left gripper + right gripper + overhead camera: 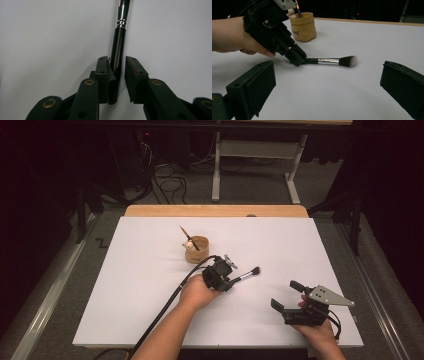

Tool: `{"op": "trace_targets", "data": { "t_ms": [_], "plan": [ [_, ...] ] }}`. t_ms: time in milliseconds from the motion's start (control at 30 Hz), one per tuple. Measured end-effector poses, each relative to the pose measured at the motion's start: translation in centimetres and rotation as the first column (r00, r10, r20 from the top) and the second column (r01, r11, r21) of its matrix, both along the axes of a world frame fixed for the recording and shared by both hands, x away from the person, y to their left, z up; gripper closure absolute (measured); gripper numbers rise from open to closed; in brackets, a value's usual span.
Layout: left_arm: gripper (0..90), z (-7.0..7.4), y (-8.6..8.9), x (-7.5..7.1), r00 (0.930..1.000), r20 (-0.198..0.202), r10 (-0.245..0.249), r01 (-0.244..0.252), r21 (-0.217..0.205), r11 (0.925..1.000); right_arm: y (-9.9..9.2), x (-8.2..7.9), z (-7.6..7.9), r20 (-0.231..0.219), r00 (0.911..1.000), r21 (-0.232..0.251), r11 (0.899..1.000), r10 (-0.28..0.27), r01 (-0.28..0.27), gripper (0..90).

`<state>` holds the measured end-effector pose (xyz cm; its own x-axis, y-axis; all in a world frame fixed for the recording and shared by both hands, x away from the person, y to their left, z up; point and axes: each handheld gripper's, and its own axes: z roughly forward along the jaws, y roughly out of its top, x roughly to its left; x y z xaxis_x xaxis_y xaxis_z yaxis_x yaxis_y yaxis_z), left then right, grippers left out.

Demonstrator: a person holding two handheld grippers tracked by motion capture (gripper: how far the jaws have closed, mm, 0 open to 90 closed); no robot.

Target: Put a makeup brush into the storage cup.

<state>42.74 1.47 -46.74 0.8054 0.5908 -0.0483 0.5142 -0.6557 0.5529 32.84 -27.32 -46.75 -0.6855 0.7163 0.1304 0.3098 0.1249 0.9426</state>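
The makeup brush (246,275) lies flat on the white table (150,310) at the centre of the high view, bristles toward the right, below and to the right of the tan cup (196,249) that already holds a thin stick. The left gripper (226,281) sits low over the handle end. In the left gripper view its jaws stand narrow around the black handle (117,50): the left pad touches it, while a thin gap shows on the right pad's side, so the grip looks partial rather than firm. The right gripper (287,296), at the lower right of the high view, hangs with its jaws wide and empty, well apart from the brush.

The risk, as I judge it, is the round, glossy handle: held so near its tail and pinched on one side, it could roll or pivot out as it lifts, the heavier bristle end dropping back to the table. A tilted carry toward the cup could also knock the cup or the stick inside it
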Motion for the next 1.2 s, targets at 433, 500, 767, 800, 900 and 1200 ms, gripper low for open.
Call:
{"op": "trace_targets", "data": {
  "t_ms": [433,500,767,800,900,1200],
  "plan": [
    [71.9,0.46,-0.75,0.38,0.9995,-0.026,-0.015,0.017,0.069,0.9975,-0.03,-0.01,0.03,0.0,1.0,0.003,1.0,-0.003,0.003,0.9],
    [71.9,0.52,-0.87,0.46,0.9994,-0.029,-0.017,0.02,0.079,0.9967,-0.04,0.01,0.02,-0.001,1.0,0.003,1.0,-0.006,0.006,0.9],
    [72.1,0.62,-1.02,0.66,0.9988,-0.045,-0.018,0.022,0.091,0.9956,-0.02,0.02,0.0,-0.001,1.0,0.001,1.0,-0.005,0.005,0.9],
    [72.2,0.62,-1.03,0.66,0.9988,-0.045,-0.019,0.023,0.092,0.9955,-0.02,0.02,-0.01,-0.003,1.0,0.002,1.0,-0.006,0.006,0.9],
    [73.4,0.63,-1.08,0.69,0.9988,-0.048,-0.013,0.018,0.092,0.9956,-0.02,0.04,-0.01,-0.002,1.0,0.001,1.0,-0.005,0.005,1.0],
    [76.3,0.64,-1.11,0.78,0.9988,-0.048,-0.01,0.015,0.098,0.9951,-0.04,0.02,-0.02,-0.005,1.0,0.005,1.0,-0.007,0.007,1.0]
  ]
}}
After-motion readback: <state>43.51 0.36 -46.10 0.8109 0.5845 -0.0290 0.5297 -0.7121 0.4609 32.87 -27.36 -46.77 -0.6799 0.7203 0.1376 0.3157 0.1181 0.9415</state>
